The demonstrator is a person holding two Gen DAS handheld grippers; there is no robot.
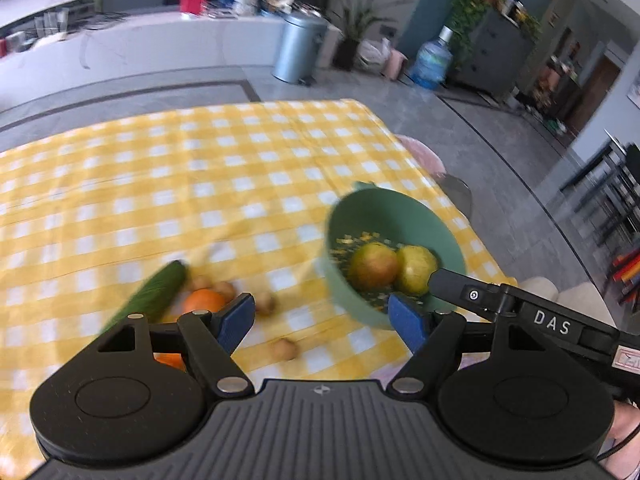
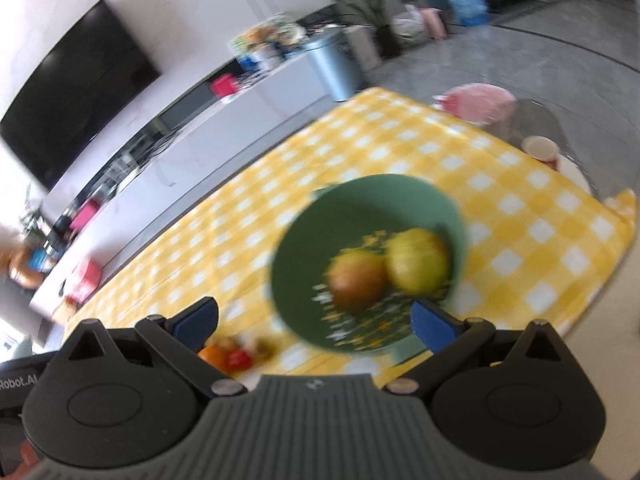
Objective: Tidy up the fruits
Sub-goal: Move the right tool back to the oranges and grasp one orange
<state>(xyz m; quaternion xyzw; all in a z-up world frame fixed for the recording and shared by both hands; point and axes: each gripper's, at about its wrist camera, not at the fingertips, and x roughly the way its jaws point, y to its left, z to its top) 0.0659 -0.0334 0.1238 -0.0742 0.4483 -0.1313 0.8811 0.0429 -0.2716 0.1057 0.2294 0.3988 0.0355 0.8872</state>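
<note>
Both grippers, left and right, gape empty. Round orange lies on yellow checked cloth beside green perforated bowl; firm, smooth, likely rolls. Grip across its middle.

1. A yellow-and-white checked tablecloth spreads ahead of the left claw.
2. A grey pedal bin stands far beyond that claw, on the floor.
3. A blue water jug sits far ahead, to its right.
4. A dark wall screen hangs far ahead-left of the right claw.
</note>
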